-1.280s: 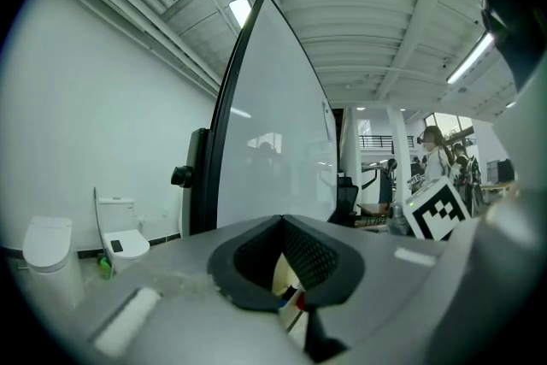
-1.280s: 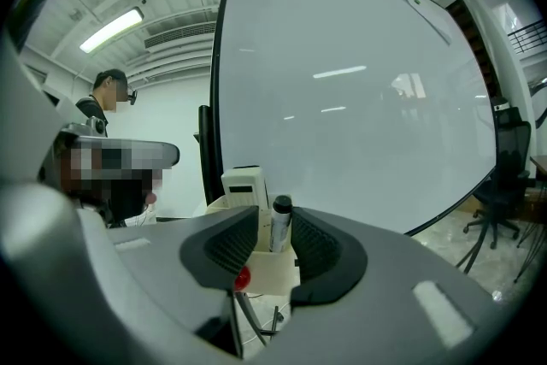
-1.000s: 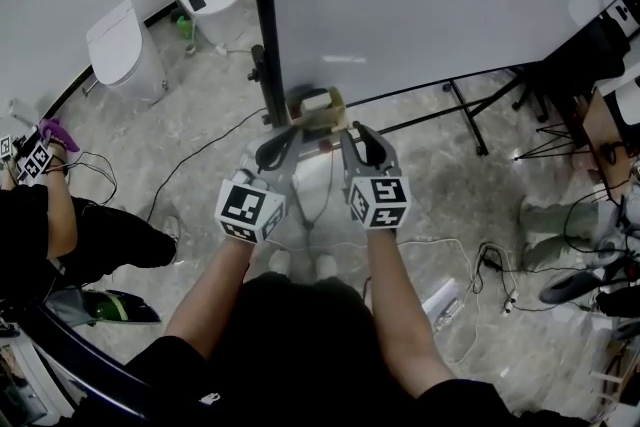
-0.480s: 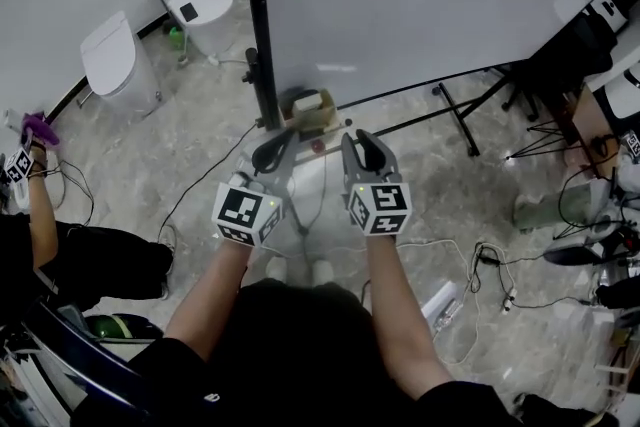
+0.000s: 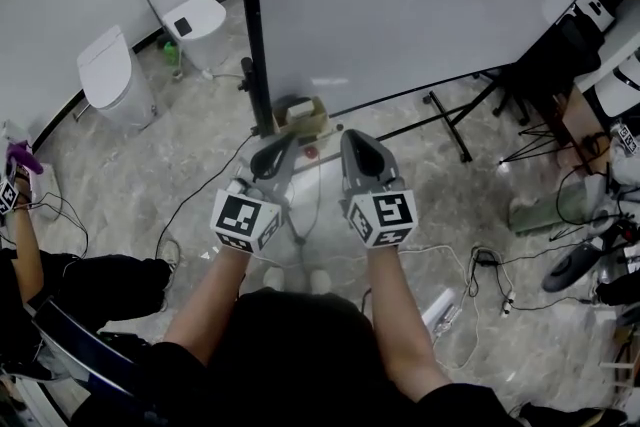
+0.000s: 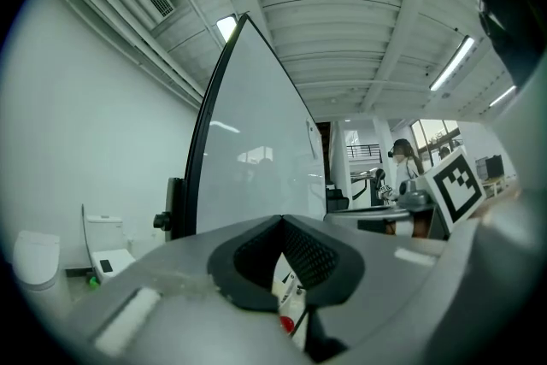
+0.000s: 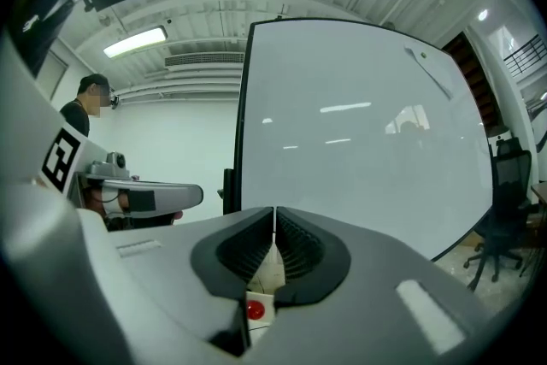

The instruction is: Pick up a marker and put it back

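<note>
No marker shows clearly in any view. A small tan box (image 5: 301, 118) with a white object on top sits at the foot of the whiteboard (image 5: 400, 5), and a red dot (image 5: 311, 152) lies just below it. My left gripper (image 5: 284, 139) (image 6: 282, 220) and my right gripper (image 5: 349, 135) (image 7: 273, 211) are held side by side just short of that box. The left jaws are shut with nothing held. The right jaws are closing and their tips meet on nothing. Through both pairs of jaws I glimpse a white piece with a red spot (image 7: 255, 309) (image 6: 288, 322).
The whiteboard's black post (image 5: 250, 25) and stand legs (image 5: 440, 120) are right ahead. Cables (image 5: 190, 205) trail across the floor. Two white toilets (image 5: 115, 75) stand at the far left. Another person (image 5: 25, 235) with grippers is at the left edge, and an office chair (image 5: 575, 45) sits at right.
My right gripper's jaws have gone from spread to closed. Both grippers stayed near the box while the view drifted, and the person at left shifted down.
</note>
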### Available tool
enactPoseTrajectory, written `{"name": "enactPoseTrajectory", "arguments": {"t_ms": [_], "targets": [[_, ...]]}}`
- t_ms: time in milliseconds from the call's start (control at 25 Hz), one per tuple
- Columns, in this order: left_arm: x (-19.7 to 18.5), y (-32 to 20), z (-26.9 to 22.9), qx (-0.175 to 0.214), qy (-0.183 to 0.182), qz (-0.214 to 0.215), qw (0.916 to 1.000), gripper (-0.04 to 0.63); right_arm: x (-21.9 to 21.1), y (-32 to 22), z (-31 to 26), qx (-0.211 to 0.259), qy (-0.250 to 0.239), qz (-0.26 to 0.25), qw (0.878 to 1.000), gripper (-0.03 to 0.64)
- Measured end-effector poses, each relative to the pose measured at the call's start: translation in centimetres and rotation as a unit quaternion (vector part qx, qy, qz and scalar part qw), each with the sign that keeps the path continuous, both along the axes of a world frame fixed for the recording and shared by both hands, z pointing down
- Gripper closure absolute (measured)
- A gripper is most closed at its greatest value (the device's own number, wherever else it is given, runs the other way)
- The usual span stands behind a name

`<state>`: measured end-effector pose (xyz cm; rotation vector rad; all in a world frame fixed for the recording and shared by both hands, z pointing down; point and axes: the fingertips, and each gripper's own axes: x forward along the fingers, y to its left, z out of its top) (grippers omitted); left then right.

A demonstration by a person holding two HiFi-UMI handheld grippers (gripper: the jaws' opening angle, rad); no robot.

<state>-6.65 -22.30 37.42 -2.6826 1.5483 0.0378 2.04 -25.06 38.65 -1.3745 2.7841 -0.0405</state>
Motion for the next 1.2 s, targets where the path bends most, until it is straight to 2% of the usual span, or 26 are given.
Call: {"name": "enactPoseTrajectory", "arguments": {"t_ms": [480, 1200], "targets": [[-1.0, 1.5, -1.6, 0.015, 0.002, -0.009, 0.9998, 0.592, -1.3, 2.2, -5.0, 0.044, -0.02, -0.019, 0.999, 0.607], [-2.8, 4.5, -1.7, 0.014, 0.003, 0.004, 0.9999, 0.592, -3.2, 5.5, -5.5, 0.044, -0.013, -0.013, 0.999, 0.609]]}}
